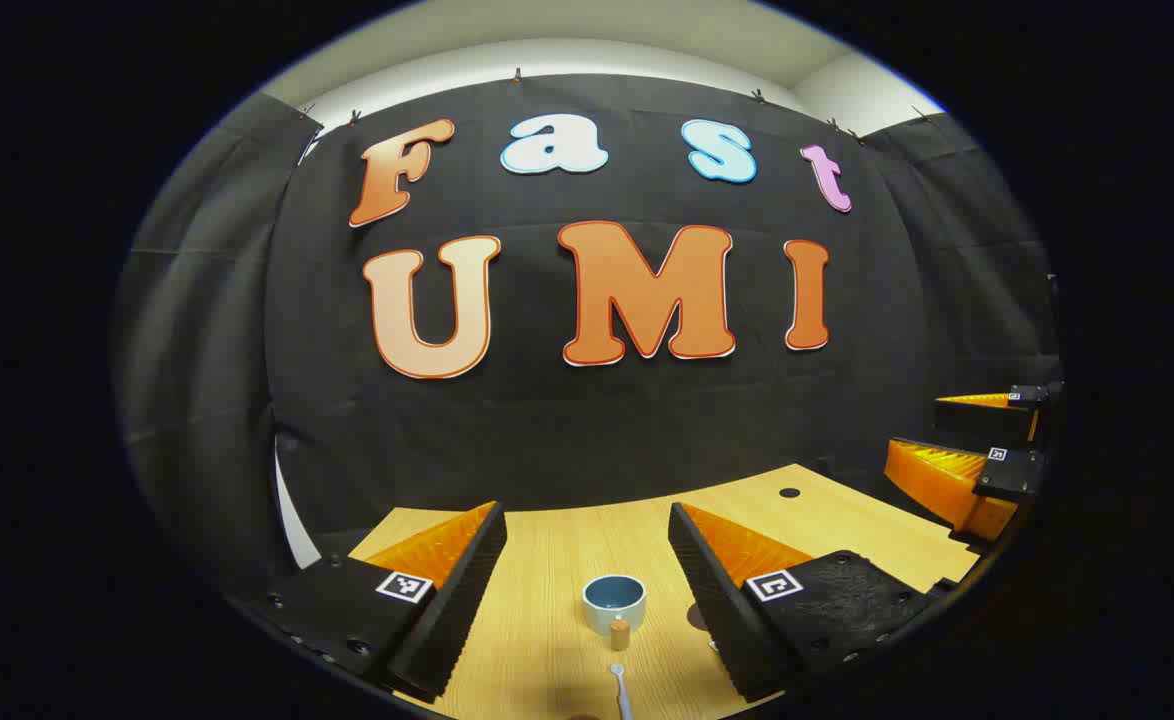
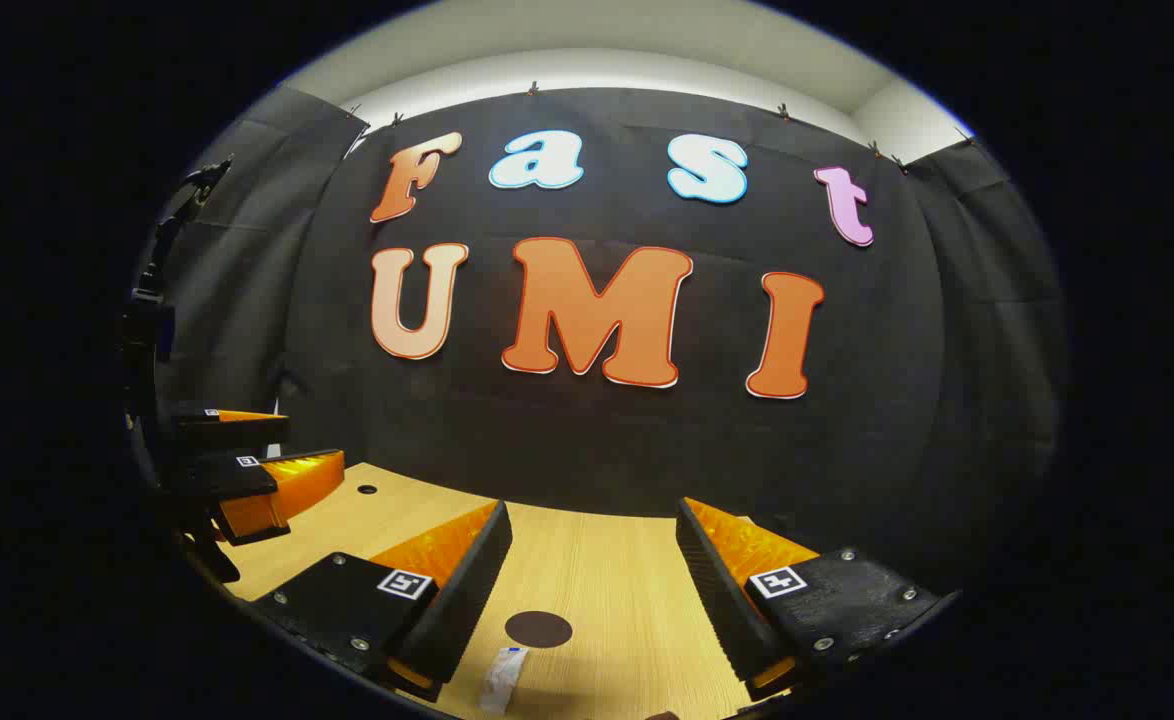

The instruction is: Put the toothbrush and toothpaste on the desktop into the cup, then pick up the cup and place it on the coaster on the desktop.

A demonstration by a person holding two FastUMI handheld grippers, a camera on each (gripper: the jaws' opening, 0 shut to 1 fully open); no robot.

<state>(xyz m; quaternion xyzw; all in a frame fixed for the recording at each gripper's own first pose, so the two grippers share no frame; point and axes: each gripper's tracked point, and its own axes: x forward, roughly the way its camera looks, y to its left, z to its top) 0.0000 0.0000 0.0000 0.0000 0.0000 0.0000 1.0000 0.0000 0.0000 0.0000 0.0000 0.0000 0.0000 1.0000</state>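
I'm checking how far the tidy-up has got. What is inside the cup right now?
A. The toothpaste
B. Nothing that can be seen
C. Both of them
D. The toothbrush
B: in the left gripper view the cup looks empty, the toothbrush lies on the desk in front of it, and in the right gripper view the toothpaste lies flat by the coaster.
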